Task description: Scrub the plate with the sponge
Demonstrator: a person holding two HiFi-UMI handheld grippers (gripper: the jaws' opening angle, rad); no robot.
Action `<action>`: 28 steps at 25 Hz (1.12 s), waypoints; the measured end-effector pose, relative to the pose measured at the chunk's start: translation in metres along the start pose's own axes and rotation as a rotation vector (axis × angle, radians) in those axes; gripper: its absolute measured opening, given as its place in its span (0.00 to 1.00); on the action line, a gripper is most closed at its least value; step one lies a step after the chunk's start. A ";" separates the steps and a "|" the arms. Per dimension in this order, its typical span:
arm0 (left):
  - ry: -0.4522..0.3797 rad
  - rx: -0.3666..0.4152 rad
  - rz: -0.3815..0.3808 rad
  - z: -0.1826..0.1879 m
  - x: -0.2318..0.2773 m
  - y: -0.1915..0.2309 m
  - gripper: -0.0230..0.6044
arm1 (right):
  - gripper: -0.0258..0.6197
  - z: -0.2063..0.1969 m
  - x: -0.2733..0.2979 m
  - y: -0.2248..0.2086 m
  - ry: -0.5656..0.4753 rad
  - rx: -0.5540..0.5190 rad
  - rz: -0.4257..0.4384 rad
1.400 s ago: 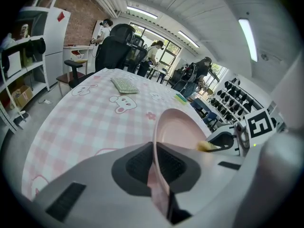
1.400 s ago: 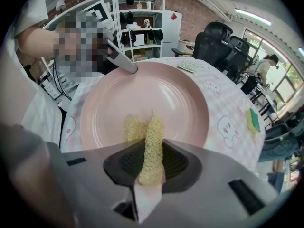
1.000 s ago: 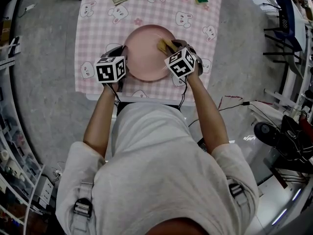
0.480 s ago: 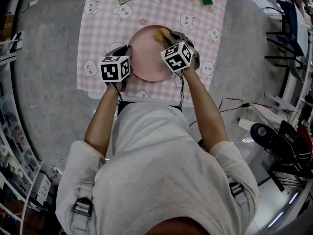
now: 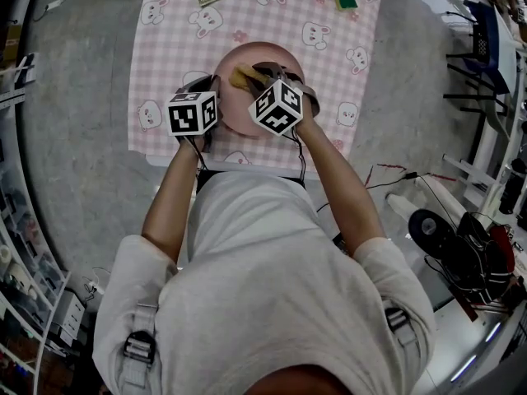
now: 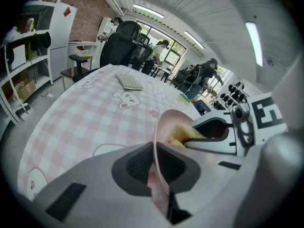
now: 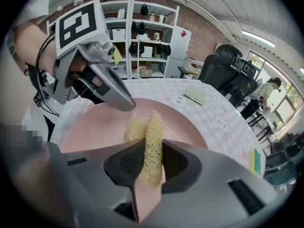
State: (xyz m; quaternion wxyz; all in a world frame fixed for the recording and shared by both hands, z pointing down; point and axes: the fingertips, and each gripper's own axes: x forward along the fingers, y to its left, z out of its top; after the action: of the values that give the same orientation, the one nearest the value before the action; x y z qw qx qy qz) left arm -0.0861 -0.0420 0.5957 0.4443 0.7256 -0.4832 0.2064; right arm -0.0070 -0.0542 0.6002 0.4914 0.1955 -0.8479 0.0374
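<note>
Step in hand: scrubbing. Left claw [image 6: 154,167] is clamped on the near rim of the pink plate [image 7: 90,122], steadying it on the counter [image 5: 165,48]. Right claw [image 7: 149,163] is clamped on the yellow mesh sponge [image 7: 152,127], whose tip touches the plate's inner face. Next, likely: sweep the sponge across the rest, with the left grip firm.

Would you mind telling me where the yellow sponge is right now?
In the right gripper view, the yellow sponge is pinched upright between the jaws of the right tool, against the inside of the pink plate.
</note>
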 end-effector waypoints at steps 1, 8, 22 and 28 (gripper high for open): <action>0.001 0.000 0.000 0.000 0.000 0.000 0.08 | 0.17 0.001 0.000 0.006 0.000 -0.013 0.016; 0.005 0.007 0.000 0.000 0.000 0.002 0.08 | 0.17 0.002 -0.005 0.051 0.013 -0.100 0.128; 0.006 0.007 -0.008 -0.006 -0.001 0.002 0.08 | 0.17 -0.057 -0.028 0.081 0.102 -0.138 0.191; 0.007 0.007 -0.006 -0.007 0.001 -0.001 0.08 | 0.17 -0.083 -0.037 0.054 0.131 -0.065 0.150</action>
State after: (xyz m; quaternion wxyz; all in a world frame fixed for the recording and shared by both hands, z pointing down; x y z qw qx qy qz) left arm -0.0835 -0.0367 0.5994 0.4440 0.7280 -0.4786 0.2094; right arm 0.0572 0.0273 0.6185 0.5475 0.1126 -0.8271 0.0594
